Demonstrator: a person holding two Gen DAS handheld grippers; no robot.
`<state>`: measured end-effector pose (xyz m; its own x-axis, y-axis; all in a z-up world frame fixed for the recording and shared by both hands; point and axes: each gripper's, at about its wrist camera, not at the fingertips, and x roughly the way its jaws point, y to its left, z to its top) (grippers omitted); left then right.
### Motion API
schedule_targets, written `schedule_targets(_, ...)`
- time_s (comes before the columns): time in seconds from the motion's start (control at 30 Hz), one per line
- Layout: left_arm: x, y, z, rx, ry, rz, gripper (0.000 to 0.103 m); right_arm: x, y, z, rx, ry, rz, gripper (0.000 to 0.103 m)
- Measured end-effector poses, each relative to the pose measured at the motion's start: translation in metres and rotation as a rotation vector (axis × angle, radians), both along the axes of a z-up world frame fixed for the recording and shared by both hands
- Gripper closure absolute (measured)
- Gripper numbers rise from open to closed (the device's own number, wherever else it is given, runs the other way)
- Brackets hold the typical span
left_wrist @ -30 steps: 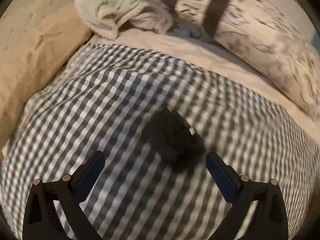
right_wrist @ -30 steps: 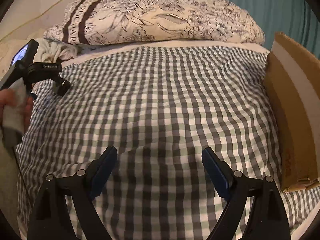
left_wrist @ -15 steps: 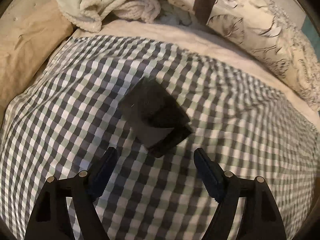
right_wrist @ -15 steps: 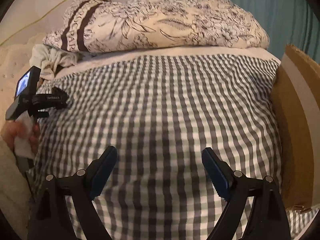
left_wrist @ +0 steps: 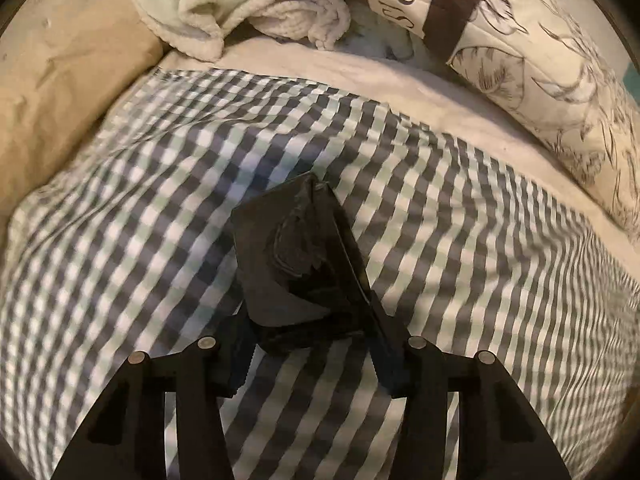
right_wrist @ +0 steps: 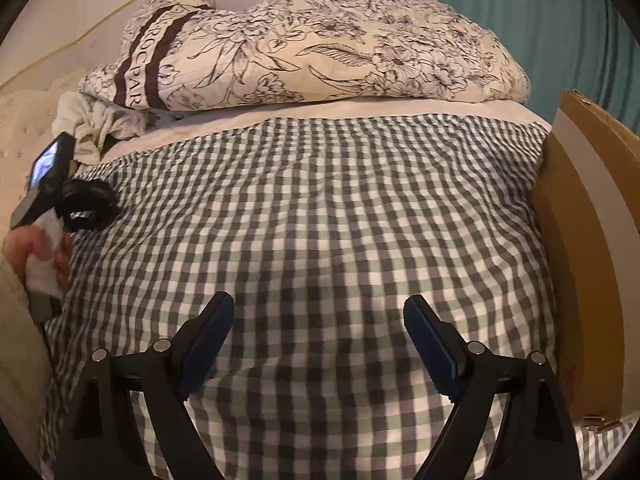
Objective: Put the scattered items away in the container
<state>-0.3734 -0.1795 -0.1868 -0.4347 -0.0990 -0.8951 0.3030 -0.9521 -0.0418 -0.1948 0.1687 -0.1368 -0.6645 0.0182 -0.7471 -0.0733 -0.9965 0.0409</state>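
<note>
A black wallet-like case lies on the checked bedspread. My left gripper has closed in around its near end, and both pads press its sides. In the right wrist view the left gripper is far left with the dark case at its tip. My right gripper is open and empty, over the middle of the bedspread. A cardboard box stands at the right edge of the bed.
A floral pillow lies across the head of the bed. A crumpled pale green towel lies at the far left beside it. A beige quilted cover borders the left side. A teal curtain hangs behind the box.
My left gripper moved forward onto the black case and its fingers closed from wide open onto the case's sides. My right gripper stayed open and shifted only slightly.
</note>
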Motion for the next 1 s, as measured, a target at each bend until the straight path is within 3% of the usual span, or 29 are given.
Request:
schedule_targets(0.13,0.046,0.021,0.019,-0.089,0.049,-0.088,0.06,0.008,0.005,0.006,-0.002,0.006,-0.009,0.016)
schedule_targets(0.17,0.058,0.03,0.024,-0.131,0.053,-0.117,0.079,0.011,0.006,0.009,-0.002,0.011,-0.009,0.016)
schedule_targets(0.23,0.088,0.047,0.035,-0.18,0.07,-0.191,0.082,0.018,0.005,0.015,-0.006,0.015,-0.005,0.016)
schedule_targets(0.3,0.122,0.056,0.045,-0.157,0.087,-0.238,0.082,0.025,0.004,0.019,-0.015,0.016,-0.009,0.016)
schedule_targets(0.4,0.16,0.056,0.049,-0.035,0.072,-0.261,0.082,0.044,0.003,0.029,-0.041,0.016,-0.006,0.016)
schedule_targets(0.43,0.169,0.053,0.047,-0.008,0.071,-0.262,0.078,0.049,0.003,0.032,-0.041,0.018,-0.006,0.016)
schedule_targets(0.5,0.181,0.045,0.04,0.019,0.063,-0.262,0.048,0.061,0.006,0.038,-0.044,0.026,-0.004,0.016)
schedule_targets(0.53,0.184,0.044,0.04,0.01,0.055,-0.252,0.023,0.069,0.008,0.04,-0.048,0.03,-0.005,0.016)
schedule_targets(0.73,0.156,0.027,0.049,-0.111,0.125,-0.199,0.018,0.09,0.017,0.039,-0.052,0.014,-0.01,0.016)
schedule_targets(0.9,0.103,0.033,0.031,-0.233,0.14,-0.288,0.018,0.081,0.021,0.033,-0.063,-0.008,-0.003,0.016)
schedule_targets(1.0,0.081,0.038,0.018,-0.23,0.132,-0.351,0.018,0.064,0.017,0.032,-0.049,-0.014,0.01,0.016)
